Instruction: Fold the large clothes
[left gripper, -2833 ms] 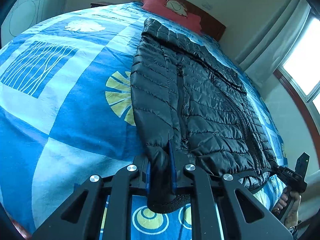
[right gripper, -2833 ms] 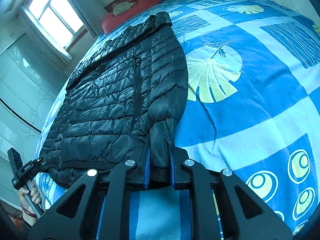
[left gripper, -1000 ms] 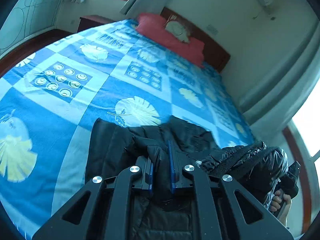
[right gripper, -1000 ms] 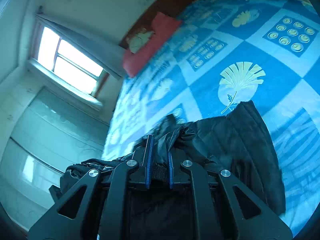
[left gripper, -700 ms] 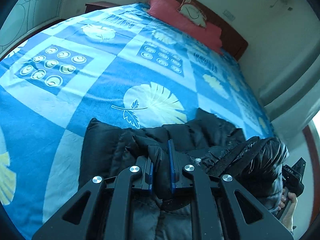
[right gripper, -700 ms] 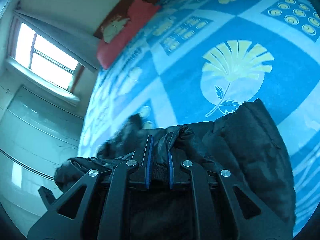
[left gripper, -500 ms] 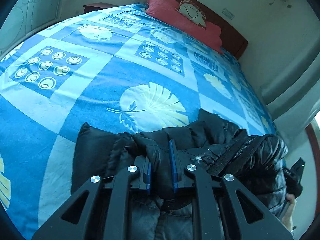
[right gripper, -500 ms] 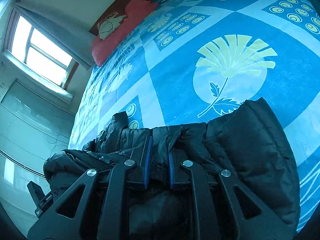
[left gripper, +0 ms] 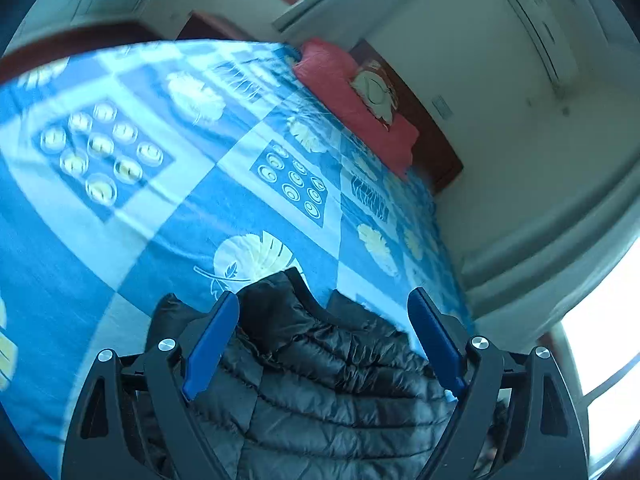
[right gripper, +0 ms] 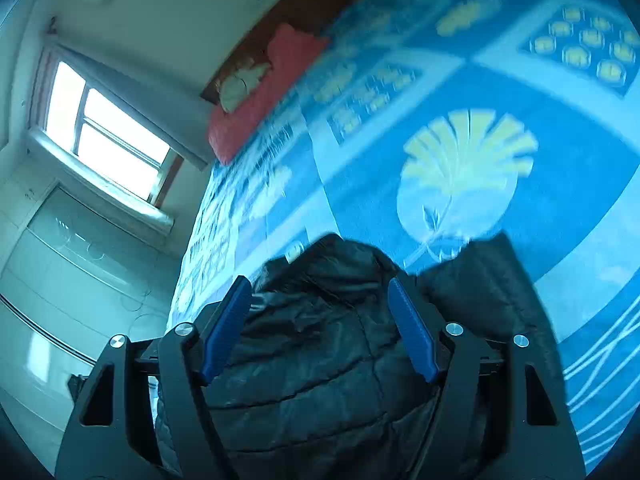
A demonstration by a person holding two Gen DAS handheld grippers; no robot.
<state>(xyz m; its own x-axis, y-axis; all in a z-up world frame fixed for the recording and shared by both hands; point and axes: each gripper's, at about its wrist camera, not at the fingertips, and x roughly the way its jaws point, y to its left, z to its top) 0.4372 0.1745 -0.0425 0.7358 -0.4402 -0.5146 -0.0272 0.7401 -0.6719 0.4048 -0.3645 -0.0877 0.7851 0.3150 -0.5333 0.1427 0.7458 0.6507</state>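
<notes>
A black quilted puffer jacket (left gripper: 332, 376) lies folded over on the blue patterned bed (left gripper: 192, 216). My left gripper (left gripper: 324, 304) is open, its blue pads (left gripper: 208, 340) spread wide just above the jacket's folded edge. In the right wrist view the same jacket (right gripper: 320, 344) bulges below my right gripper (right gripper: 320, 288), which is also open with blue pads (right gripper: 412, 332) apart and nothing held. A sleeve part (right gripper: 488, 288) sticks out to the right.
Red pillows (left gripper: 352, 100) and a dark wooden headboard (left gripper: 432, 148) stand at the far end of the bed. A window (right gripper: 104, 136) and glass wardrobe doors (right gripper: 60, 280) are at the left in the right wrist view.
Both grippers opened and let go of the jacket hem they had carried over toward the collar. The jacket now lies folded, and both cameras have tilted up.
</notes>
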